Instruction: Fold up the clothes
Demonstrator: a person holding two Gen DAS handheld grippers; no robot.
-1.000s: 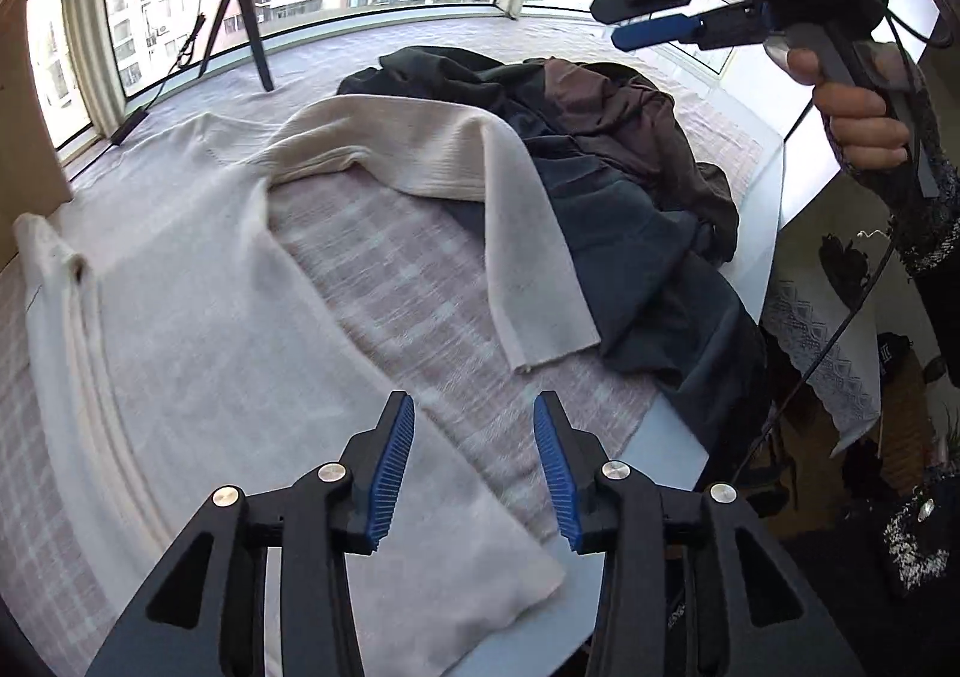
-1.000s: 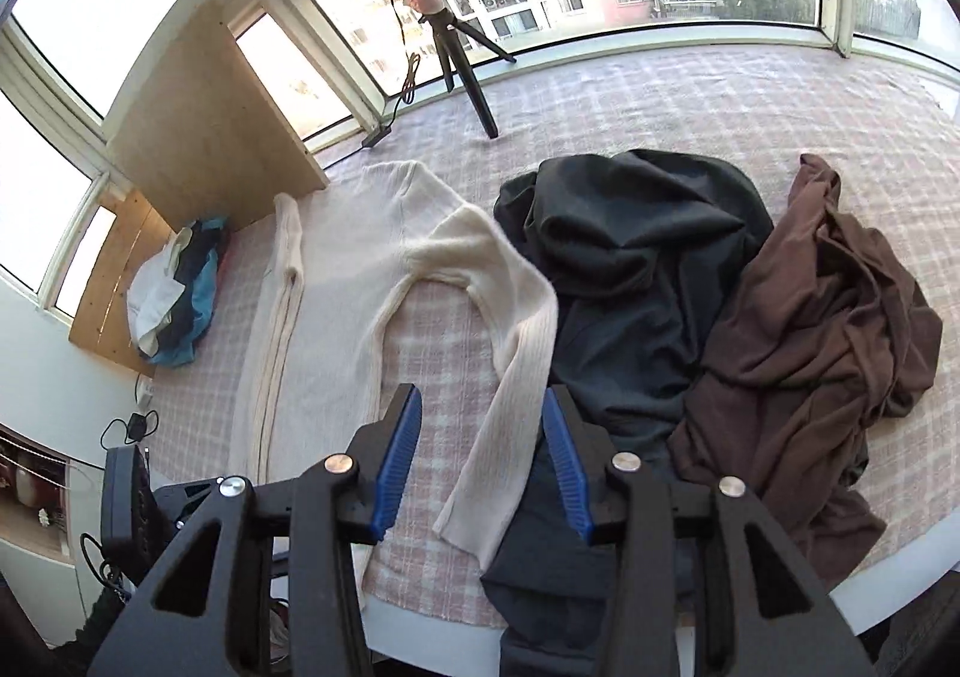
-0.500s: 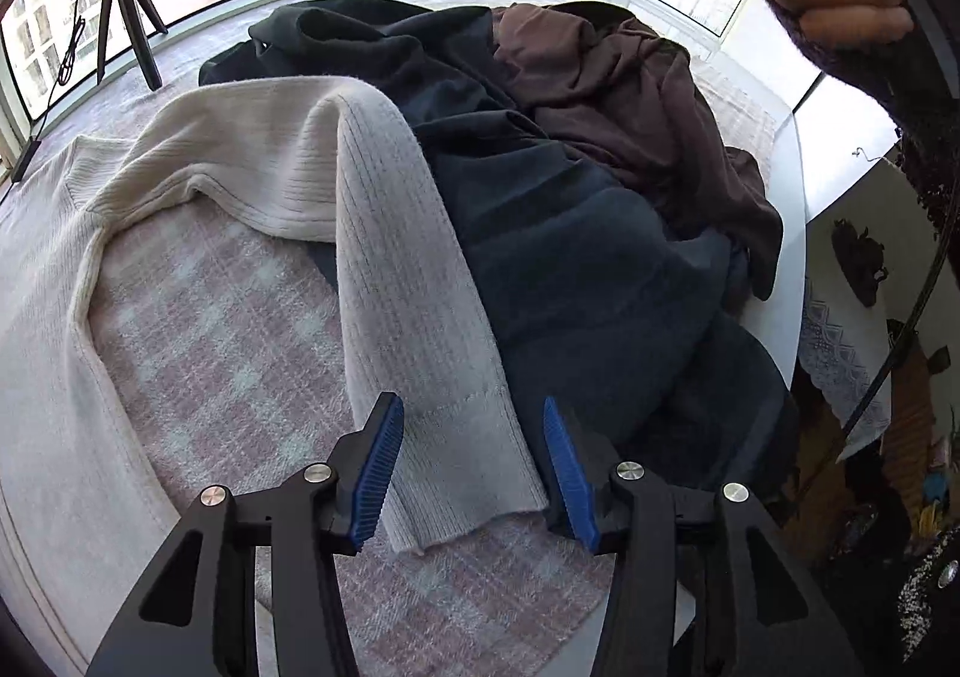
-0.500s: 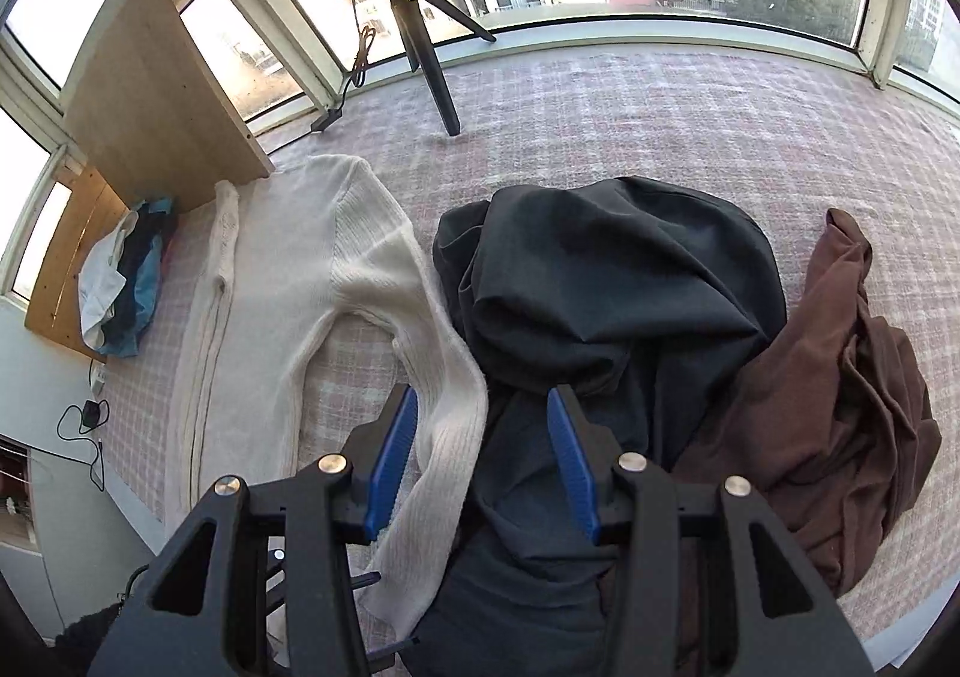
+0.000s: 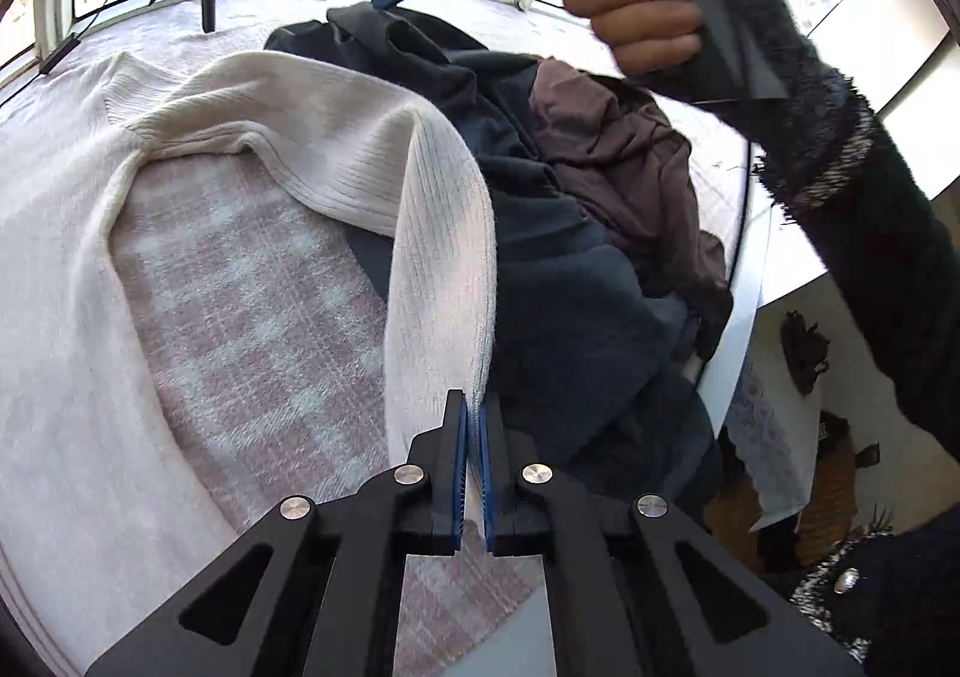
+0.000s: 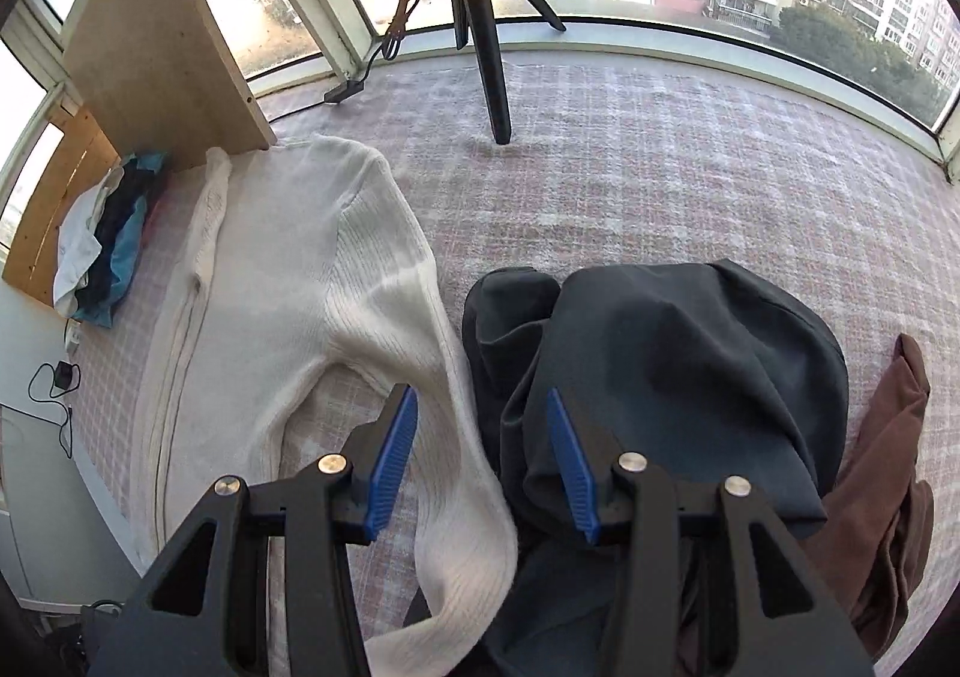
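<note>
Cream ribbed knit sweater (image 6: 282, 317): spread flat toward the left side of a pink-and-white plaid-covered platform (image 6: 660, 167), body running toward the near edge, one sleeve (image 5: 438, 233) bent across the plaid and onto the neighbouring dark garment. Left gripper (image 5: 472, 419): jaws closed together, clamped on the cuff end of that sleeve, cream knit showing between the blue pads; the jaws have just been closing onto it. Right gripper (image 6: 477, 437): jaws apart, nothing between the pads, poised above the line where the sleeve meets the dark garment; seen from the left wrist view it is held high by a hand (image 5: 636, 11) in a dark fuzzy sleeve (image 5: 840, 149). Dark charcoal garment (image 6: 660, 365): crumpled heap at the middle of the platform, touching the cream sleeve, spilling toward the near edge. Brown garment (image 6: 894, 467): crumpled, against the right of the charcoal heap, near the platform's right edge. Black tripod (image 6: 486, 35): standing at the far edge by the windows, cable (image 6: 396, 29) trailing beside it. Small pile of white, dark and blue fabric (image 6: 102, 251): on a wooden ledge off the platform's left side, beside an upright wooden panel (image 6: 156, 47).
</note>
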